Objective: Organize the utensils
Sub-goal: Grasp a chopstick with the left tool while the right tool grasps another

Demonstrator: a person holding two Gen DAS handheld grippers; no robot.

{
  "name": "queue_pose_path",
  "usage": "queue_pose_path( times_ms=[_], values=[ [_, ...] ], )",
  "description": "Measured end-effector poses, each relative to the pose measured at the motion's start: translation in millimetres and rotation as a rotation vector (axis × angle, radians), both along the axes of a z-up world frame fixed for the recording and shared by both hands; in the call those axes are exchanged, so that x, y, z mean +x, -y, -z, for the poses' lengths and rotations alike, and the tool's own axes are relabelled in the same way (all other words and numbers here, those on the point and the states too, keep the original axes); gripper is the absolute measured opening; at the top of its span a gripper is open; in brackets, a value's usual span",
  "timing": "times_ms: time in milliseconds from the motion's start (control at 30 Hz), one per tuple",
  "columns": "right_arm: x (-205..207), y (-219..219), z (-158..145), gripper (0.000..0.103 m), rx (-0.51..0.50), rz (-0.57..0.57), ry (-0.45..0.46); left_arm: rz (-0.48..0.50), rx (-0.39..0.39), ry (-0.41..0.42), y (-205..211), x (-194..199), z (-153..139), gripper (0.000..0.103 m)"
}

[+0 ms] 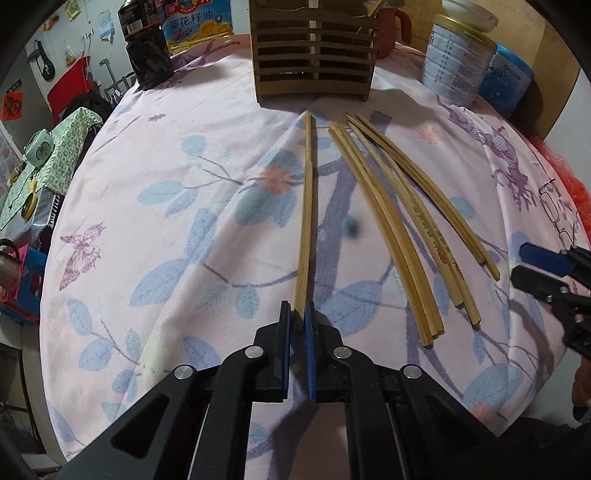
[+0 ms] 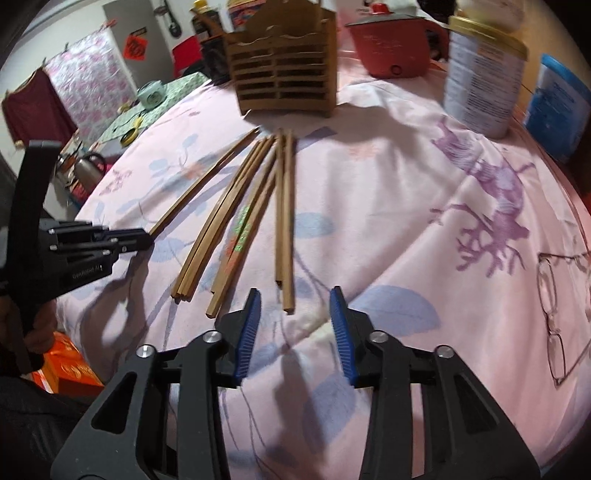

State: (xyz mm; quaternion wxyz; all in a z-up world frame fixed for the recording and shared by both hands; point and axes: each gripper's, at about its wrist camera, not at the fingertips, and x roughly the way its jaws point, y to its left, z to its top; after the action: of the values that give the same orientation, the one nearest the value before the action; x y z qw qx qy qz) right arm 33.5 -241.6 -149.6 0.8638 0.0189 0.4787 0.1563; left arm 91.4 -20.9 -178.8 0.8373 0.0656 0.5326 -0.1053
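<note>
Several wooden chopsticks (image 1: 391, 229) lie fanned on the pink flowered cloth in front of a slatted wooden utensil holder (image 1: 314, 55). My left gripper (image 1: 300, 314) is shut on the near end of the leftmost chopstick pair (image 1: 307, 206), which points toward the holder. In the right wrist view that same gripper (image 2: 146, 236) clamps the pair (image 2: 207, 184) from the left. My right gripper (image 2: 294, 295) stands open just short of the near ends of the rightmost chopsticks (image 2: 285, 221), nothing between its blue pads (image 2: 251, 325). It shows at the right edge of the left wrist view (image 1: 517, 264).
A dark sauce bottle (image 1: 146, 48) and an oil container (image 1: 199, 22) stand back left. A white tin (image 1: 456, 62), a blue tub (image 1: 509, 79) and a red pot (image 2: 391, 40) stand back right. Glasses (image 2: 554, 302) lie on the cloth at the right.
</note>
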Motion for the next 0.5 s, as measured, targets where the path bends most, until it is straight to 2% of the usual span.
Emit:
queue_pose_path(
  times_ms=[67,167,267,333,500],
  values=[
    [2.8,-3.1,7.2,0.026,-0.003,-0.008,-0.009,0.001,-0.002,-0.001,-0.2,0.1,-0.3,0.009],
    [5.5,-3.3,13.9,0.021,0.002,-0.007,-0.023,0.002,-0.003,-0.003,-0.4,0.1,-0.3,0.008],
    [5.3,-2.4,16.1,0.016,-0.003,-0.005,0.000,0.001,-0.006,-0.005,-1.6,0.3,-0.5,0.008],
    [5.5,-0.4,16.8,0.007,0.003,0.001,0.004,-0.005,-0.012,-0.007,-2.4,0.0,-0.4,0.008],
    [3.9,3.3,11.4,0.006,0.009,0.017,0.014,-0.017,-0.061,-0.012,-9.1,0.5,-2.4,0.007]
  ],
)
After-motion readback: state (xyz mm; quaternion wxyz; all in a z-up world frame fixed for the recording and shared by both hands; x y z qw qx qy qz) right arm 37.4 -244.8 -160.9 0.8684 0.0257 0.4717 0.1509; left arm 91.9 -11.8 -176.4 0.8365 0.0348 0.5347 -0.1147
